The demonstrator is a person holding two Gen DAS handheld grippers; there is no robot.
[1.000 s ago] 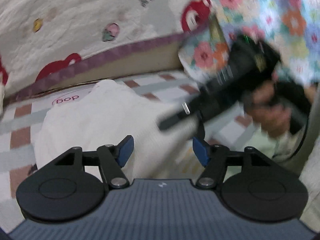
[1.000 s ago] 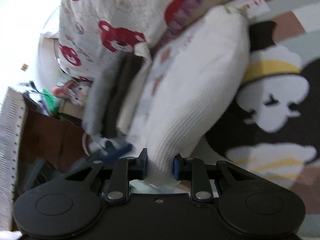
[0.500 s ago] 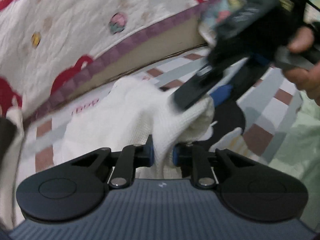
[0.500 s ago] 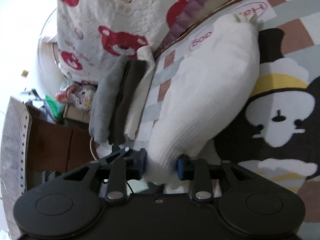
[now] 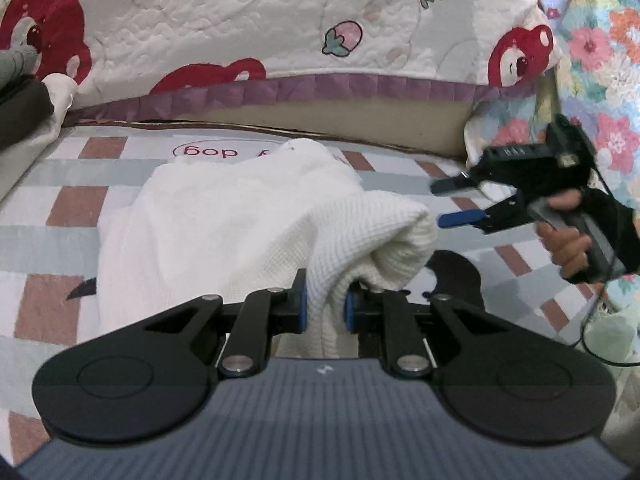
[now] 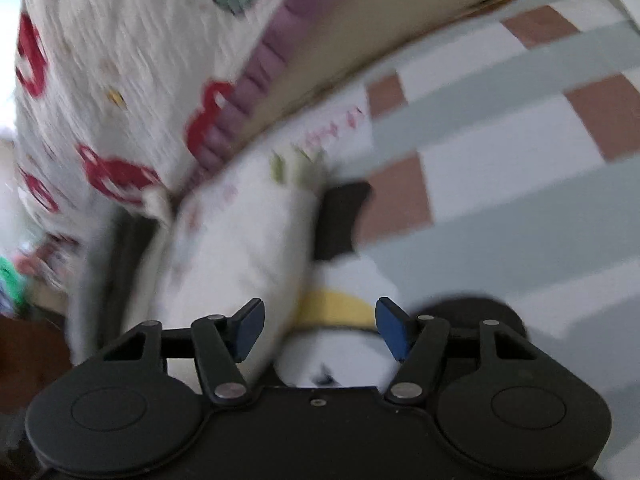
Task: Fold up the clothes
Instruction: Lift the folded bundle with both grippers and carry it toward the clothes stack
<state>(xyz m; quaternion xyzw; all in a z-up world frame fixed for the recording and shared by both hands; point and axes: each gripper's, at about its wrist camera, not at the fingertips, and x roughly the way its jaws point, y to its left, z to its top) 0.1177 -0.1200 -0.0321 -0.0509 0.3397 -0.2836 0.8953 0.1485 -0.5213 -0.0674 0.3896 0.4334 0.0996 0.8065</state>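
Observation:
A white waffle-knit garment [image 5: 224, 220] lies bunched on a checked mat [image 5: 60, 208]. My left gripper [image 5: 325, 307] is shut on a fold of it near its front edge. My right gripper [image 6: 318, 328] is open and empty; in the left wrist view it [image 5: 460, 200] hovers to the right of the garment, held by a gloved hand. The right wrist view is blurred and shows the garment [image 6: 240, 240] ahead and to the left of the fingers.
A quilt with red bears [image 5: 280, 28] hangs over the bed edge behind the mat. Folded dark and grey clothes [image 5: 20, 96] are stacked at the far left. A flowered cloth [image 5: 600, 60] hangs at the right. The mat has a black and white cartoon print [image 6: 340, 308].
My right gripper has let go of the garment, opened and pulled away to the right. My left gripper, open a second ago, has shut on the garment's fold.

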